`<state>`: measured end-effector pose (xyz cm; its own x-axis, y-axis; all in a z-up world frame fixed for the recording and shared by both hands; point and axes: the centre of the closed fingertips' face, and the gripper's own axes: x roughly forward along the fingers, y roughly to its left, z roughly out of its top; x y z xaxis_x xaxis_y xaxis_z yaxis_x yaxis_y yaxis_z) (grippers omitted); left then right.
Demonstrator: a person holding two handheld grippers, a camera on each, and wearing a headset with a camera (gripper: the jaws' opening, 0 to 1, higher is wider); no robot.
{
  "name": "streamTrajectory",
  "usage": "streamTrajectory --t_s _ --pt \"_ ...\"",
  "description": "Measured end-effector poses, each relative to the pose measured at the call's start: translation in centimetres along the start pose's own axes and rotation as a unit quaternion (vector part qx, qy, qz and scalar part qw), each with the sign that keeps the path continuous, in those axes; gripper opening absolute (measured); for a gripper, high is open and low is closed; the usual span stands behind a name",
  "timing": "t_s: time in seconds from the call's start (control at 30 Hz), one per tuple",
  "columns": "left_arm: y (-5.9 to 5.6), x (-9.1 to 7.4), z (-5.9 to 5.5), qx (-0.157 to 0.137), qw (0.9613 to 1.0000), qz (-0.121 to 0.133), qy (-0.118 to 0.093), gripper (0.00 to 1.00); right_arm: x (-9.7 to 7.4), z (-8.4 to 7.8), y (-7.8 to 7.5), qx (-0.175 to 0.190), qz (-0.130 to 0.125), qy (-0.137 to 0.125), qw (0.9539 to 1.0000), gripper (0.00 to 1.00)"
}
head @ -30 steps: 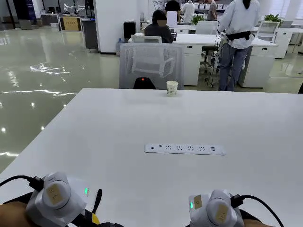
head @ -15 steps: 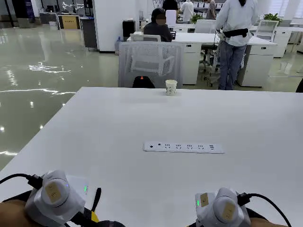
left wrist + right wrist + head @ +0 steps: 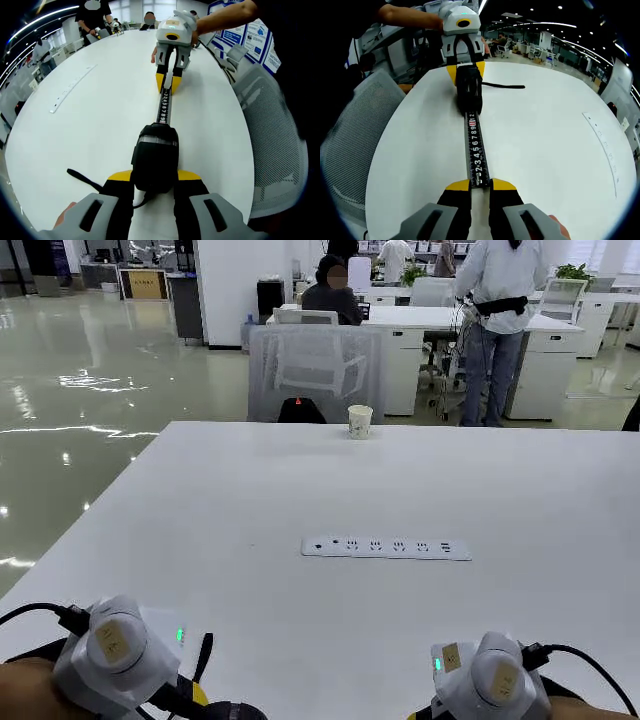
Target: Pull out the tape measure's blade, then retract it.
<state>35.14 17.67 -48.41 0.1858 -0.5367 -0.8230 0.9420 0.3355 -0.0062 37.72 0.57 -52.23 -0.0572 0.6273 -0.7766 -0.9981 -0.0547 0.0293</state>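
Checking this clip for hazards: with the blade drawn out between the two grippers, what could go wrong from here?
The right gripper pinches only the very tip of the blade; a slip could let it whip back into the case. The left gripper grips just the case's rear, so a hard pull might tug it free. The loose strap could snag.
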Motion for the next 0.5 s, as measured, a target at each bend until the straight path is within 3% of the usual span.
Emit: streamTrajectory --t_s 0.5 --pt "-0.1 0.0 0.0 0.004 1.0 0.0 0.002 0.25 -1.2 -1.4 0.2 0.007 -0.003 0.005 1.0 0.08"
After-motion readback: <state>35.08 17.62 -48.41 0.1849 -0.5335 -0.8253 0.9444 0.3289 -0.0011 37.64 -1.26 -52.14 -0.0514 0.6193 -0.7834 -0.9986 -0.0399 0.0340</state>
